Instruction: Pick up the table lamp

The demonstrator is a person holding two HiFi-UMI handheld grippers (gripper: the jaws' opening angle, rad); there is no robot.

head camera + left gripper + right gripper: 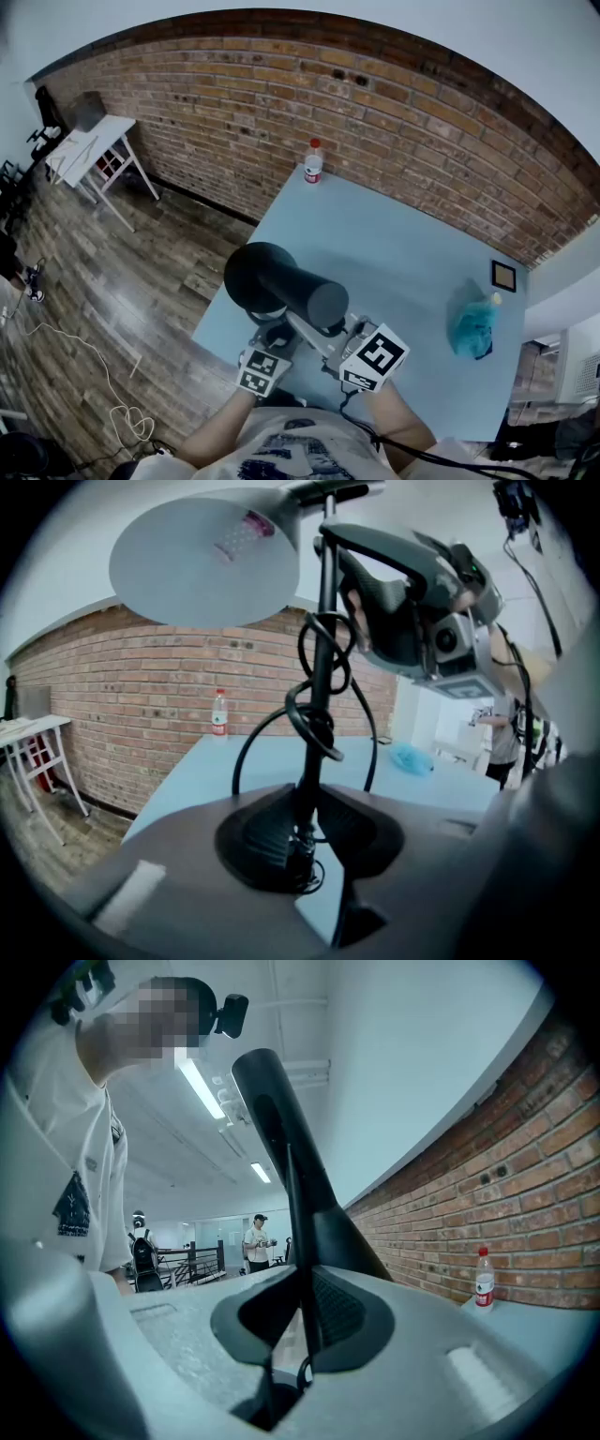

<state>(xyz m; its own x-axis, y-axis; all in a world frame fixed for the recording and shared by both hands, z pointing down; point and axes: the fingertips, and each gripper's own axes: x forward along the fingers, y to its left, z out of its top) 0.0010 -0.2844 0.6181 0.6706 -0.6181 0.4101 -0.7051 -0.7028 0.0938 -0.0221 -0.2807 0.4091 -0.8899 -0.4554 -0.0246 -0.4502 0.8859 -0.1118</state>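
Water bottle (313,161), teal bag (473,325), white desk (89,148)

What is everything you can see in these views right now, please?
table lamp: one, black, at the table's near edge, between both grippers
table: one, light blue, against the brick wall
water bottle: one, clear with red cap, table's far corner
plastic bag: one, teal, table's right side
framed square: one, black, beyond the bag
side table: one, white, left by the wall
cable: one, white, on the floor
left gripper: one, grey, shut on the lamp's stem
right gripper: one, grey, shut on the lamp's stem
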